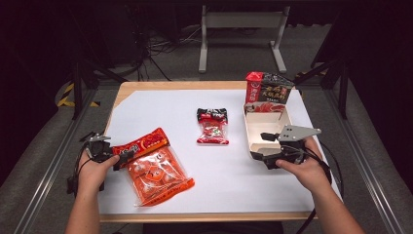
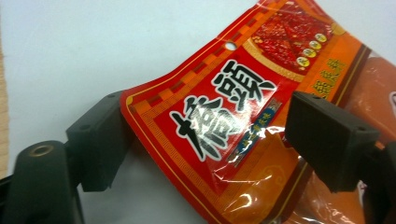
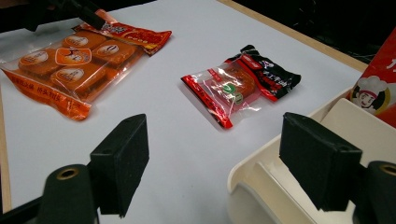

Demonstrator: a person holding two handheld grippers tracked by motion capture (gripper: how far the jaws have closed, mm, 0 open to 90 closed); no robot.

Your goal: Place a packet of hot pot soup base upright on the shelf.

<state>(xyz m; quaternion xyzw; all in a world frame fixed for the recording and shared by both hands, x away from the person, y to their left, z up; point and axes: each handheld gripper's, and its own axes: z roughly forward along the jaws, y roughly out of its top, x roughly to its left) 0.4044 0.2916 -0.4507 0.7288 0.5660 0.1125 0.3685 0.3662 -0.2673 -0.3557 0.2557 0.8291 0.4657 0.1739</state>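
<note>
A red sachet [image 2: 224, 93] with black characters lies between the jaws of my left gripper [image 2: 212, 140]. Its corner meets the left pad [image 2: 100, 140] and the right pad [image 2: 327, 140] stands over it, with no clear squeeze. In the high view the left gripper [image 1: 118, 157] sits at that sachet's [image 1: 143, 143] left end, which rests on an orange bag of wrapped snacks [image 1: 158, 175]. My right gripper [image 1: 263, 146] is open and straddles the near left corner of a white box [image 1: 253, 139]. One jaw is outside over the table and the other over the box [image 3: 261, 172], with the gripper [image 3: 222, 163] holding nothing.
A small clear pack with red and black ends [image 1: 212, 126] lies mid-table on the white sheet [image 1: 219, 175]; it also shows ahead of the right jaws [image 3: 233, 88]. The box's red and black lid [image 1: 268, 90] stands upright at its far end. Floor and table legs lie beyond.
</note>
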